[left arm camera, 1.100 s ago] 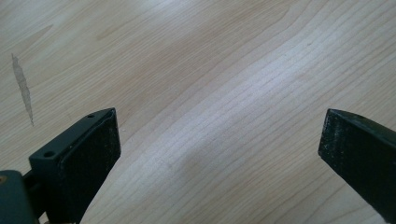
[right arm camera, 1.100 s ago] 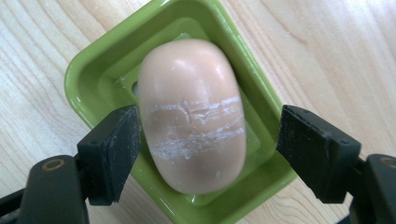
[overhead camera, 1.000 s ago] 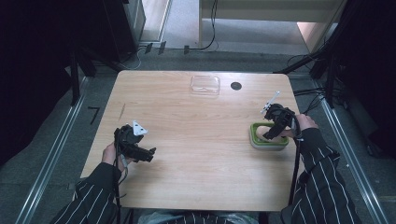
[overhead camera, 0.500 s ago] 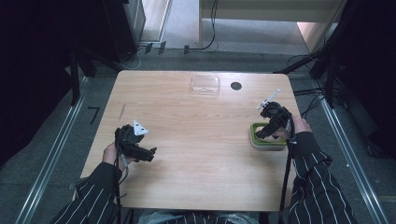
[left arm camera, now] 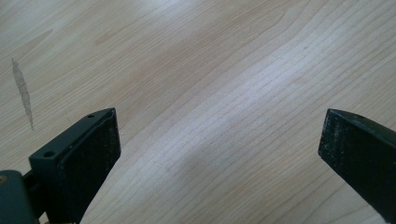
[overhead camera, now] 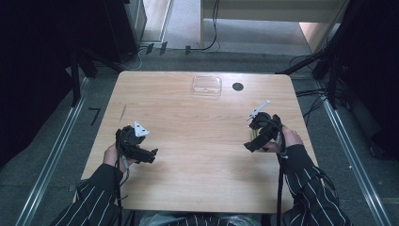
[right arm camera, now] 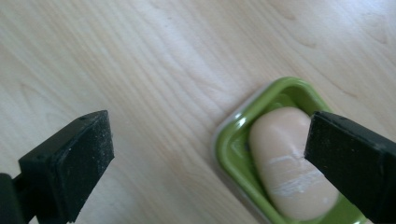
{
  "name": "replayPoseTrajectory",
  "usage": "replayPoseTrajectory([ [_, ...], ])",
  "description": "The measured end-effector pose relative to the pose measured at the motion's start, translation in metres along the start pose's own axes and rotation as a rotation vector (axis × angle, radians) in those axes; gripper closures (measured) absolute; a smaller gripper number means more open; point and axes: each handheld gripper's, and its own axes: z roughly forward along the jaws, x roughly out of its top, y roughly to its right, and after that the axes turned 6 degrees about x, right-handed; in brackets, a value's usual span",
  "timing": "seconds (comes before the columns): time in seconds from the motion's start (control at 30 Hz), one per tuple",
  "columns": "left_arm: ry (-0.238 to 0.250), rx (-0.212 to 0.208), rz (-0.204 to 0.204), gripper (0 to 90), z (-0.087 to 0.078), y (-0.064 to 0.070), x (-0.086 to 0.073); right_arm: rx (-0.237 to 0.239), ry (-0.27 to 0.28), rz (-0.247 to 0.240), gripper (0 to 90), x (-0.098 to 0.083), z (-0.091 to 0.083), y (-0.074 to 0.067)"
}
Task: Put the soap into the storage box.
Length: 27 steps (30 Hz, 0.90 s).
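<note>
Green soap dish (right arm camera: 233, 144) uncovered | right gripper (overhead camera: 251, 136) jaws opened, withdrawn

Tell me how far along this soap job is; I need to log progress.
Done, it seems: the soap lies in the green dish on the table. In hand: the right gripper has just been opening, its jaws wide with nothing between them; the left gripper is open over bare wood. Possibly left: the clear lid at the far edge sits apart.
</note>
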Motion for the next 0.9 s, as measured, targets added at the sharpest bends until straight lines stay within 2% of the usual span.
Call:
replayPoseTrajectory([
  [0.17,-0.002,0.0,0.003,0.0,0.0,0.0,0.0,0.007,0.025,-0.032,1.1,-0.001,0.001,-0.019],
  [0.37,-0.001,0.002,0.006,0.0,-0.001,0.0,0.0,0.014,0.012,-0.065,1.2,-0.009,0.013,-0.043],
  [0.43,-0.002,0.002,0.004,0.0,-0.001,0.0,0.0,0.006,0.016,-0.084,1.2,-0.013,0.019,-0.051],
  [0.53,0.004,0.001,0.004,0.0,-0.001,0.0,0.0,-0.001,-0.006,-0.127,1.2,-0.018,0.027,-0.062],
  [0.67,-0.003,0.002,0.011,0.0,-0.001,0.001,0.0,0.003,-0.04,-0.149,1.8,-0.026,0.034,-0.07],
  [0.8,-0.005,0.003,0.01,0.0,0.0,0.001,0.001,0.018,-0.088,-0.144,1.8,-0.034,0.039,-0.07],
  [0.83,-0.003,0.001,0.013,0.0,0.0,0.001,0.002,0.022,-0.089,-0.133,1.8,-0.035,0.039,-0.071],
  [0.9,-0.005,0.002,0.014,0.0,0.001,0.002,0.003,0.023,-0.086,-0.149,1.8,-0.036,0.038,-0.069],
])
